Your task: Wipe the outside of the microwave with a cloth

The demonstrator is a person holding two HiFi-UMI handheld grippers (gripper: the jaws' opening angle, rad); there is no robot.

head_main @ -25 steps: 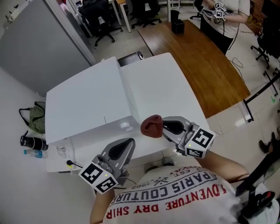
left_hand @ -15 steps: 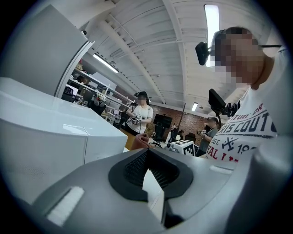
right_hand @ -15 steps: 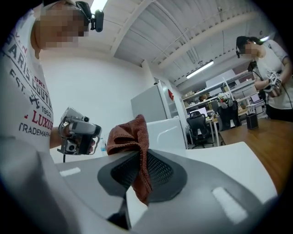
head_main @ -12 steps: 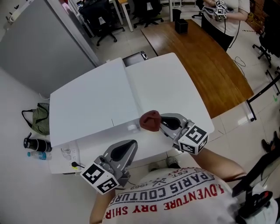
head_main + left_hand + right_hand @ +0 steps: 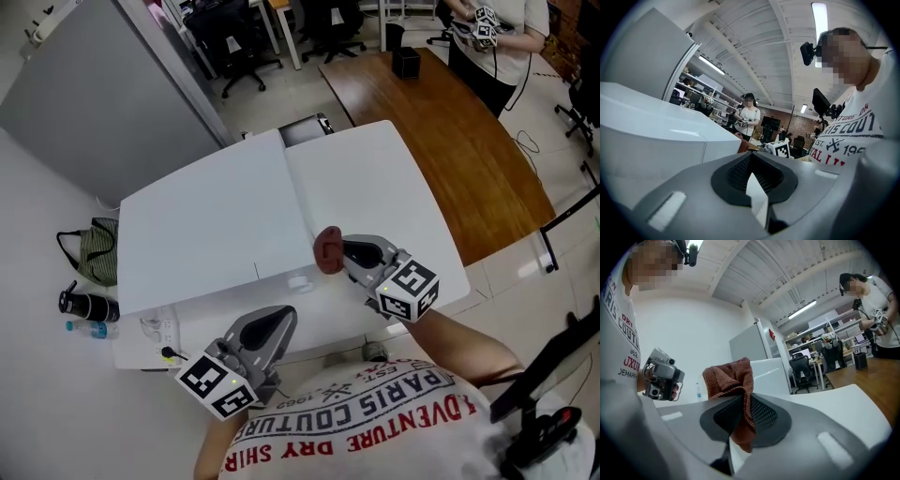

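Right gripper view: the right gripper [image 5: 740, 416] has its jaws clamped on a reddish-brown cloth [image 5: 731, 378]. The head view shows only the cloth bunched at the tip, just beside the white microwave [image 5: 206, 225] on the table [image 5: 375, 178]. Left gripper view: the left gripper [image 5: 752, 178] has its jaws together, holding nothing. A bag [image 5: 98, 251] and a bottle [image 5: 86, 305] lie on the floor.

T-shirt [image 5: 375, 420]: seemingly "PARIS COUTURE", "ADVENTURE"
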